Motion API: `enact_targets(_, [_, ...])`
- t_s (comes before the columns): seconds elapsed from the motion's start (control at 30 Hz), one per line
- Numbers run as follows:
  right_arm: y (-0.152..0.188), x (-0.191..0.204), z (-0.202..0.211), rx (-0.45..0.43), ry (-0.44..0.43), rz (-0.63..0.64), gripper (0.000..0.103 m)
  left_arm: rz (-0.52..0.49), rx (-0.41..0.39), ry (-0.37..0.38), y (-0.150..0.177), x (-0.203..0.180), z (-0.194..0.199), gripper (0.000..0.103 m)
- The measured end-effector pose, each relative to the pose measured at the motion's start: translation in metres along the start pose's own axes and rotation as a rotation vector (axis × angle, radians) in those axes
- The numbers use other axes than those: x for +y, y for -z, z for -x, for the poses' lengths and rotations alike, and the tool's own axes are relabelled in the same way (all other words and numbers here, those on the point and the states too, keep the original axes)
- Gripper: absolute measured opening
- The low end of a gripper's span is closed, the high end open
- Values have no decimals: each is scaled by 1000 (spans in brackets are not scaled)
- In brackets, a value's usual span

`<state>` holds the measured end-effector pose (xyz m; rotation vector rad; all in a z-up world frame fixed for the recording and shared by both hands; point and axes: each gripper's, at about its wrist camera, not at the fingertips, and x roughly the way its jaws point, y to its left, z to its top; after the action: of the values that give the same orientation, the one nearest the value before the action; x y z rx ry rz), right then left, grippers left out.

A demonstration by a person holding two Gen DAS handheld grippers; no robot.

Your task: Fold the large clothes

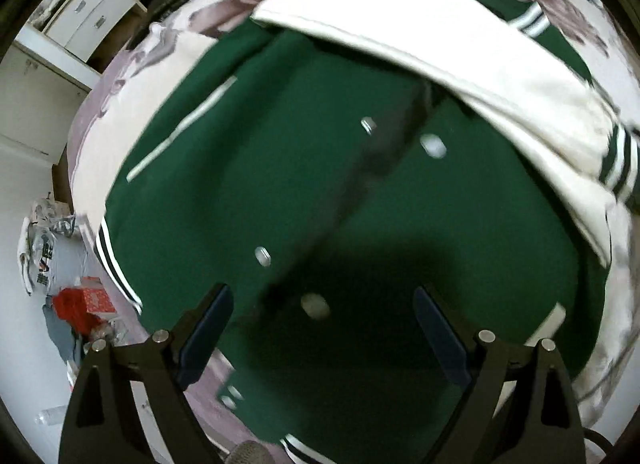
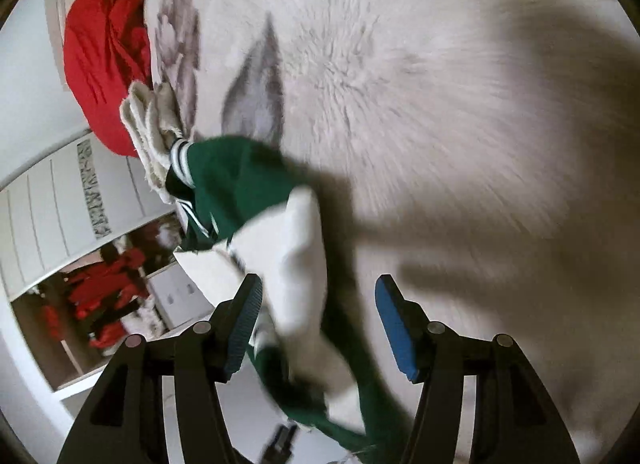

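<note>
A dark green varsity jacket (image 1: 280, 184) with white snap buttons and striped hem lies spread on a bed with a pale floral blanket (image 1: 132, 84). One white sleeve (image 1: 440, 44) is folded across its upper part. My left gripper (image 1: 322, 320) hovers open and empty above the jacket's front. In the right wrist view, a bunched part of the jacket (image 2: 240, 180) with a white sleeve (image 2: 296, 248) lies on the fluffy blanket (image 2: 420, 84). My right gripper (image 2: 318, 312) is open, with the white sleeve between its fingers, not clamped.
White cabinets (image 1: 84, 16) and floor clutter (image 1: 80, 304) lie left of the bed. A red garment (image 2: 104, 52) and a cream towel (image 2: 152, 132) sit at the bed's edge. A mirror or opening showing red clothes (image 2: 104, 296) is lower left.
</note>
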<state>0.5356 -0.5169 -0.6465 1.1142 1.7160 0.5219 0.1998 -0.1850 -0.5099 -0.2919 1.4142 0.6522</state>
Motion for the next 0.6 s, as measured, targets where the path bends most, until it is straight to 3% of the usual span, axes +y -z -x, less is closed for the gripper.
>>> enact_targets(0.03, [-5,0,-15,30,-28,-11,61,-19,0,-13,5,-6,2,92])
enact_targets(0.07, [-6,7,-30,62,-46,15,50,-36,-2,-22,9,-11,4,92])
enact_targets(0.1, [-4,16,-40,69,-28,57,32,-47,-2,-24,11,-13,6,92])
enact_targets(0.13, [-3,28,-49,60,20,95,15,-60,1,-26,13,-17,7,92])
enact_targets(0.17, [2,46,-50,24,125,153,10,-72,7,-27,16,-19,9,92])
enact_targets(0.3, [4,97,-23,-92,339,337,6,-95,-2,-17,26,-27,18,92])
enact_targets(0.37, [-17,83,-17,-121,389,268,6,-122,-2,-22,36,-35,19,92])
enact_targets(0.47, [-21,74,-24,-61,415,285,7,-168,24,10,52,-44,21,92])
enact_targets(0.53, [-21,73,-16,-14,362,247,10,-211,35,60,65,-50,26,92])
enact_targets(0.6, [-11,63,9,48,319,198,22,-270,39,105,83,-56,32,92])
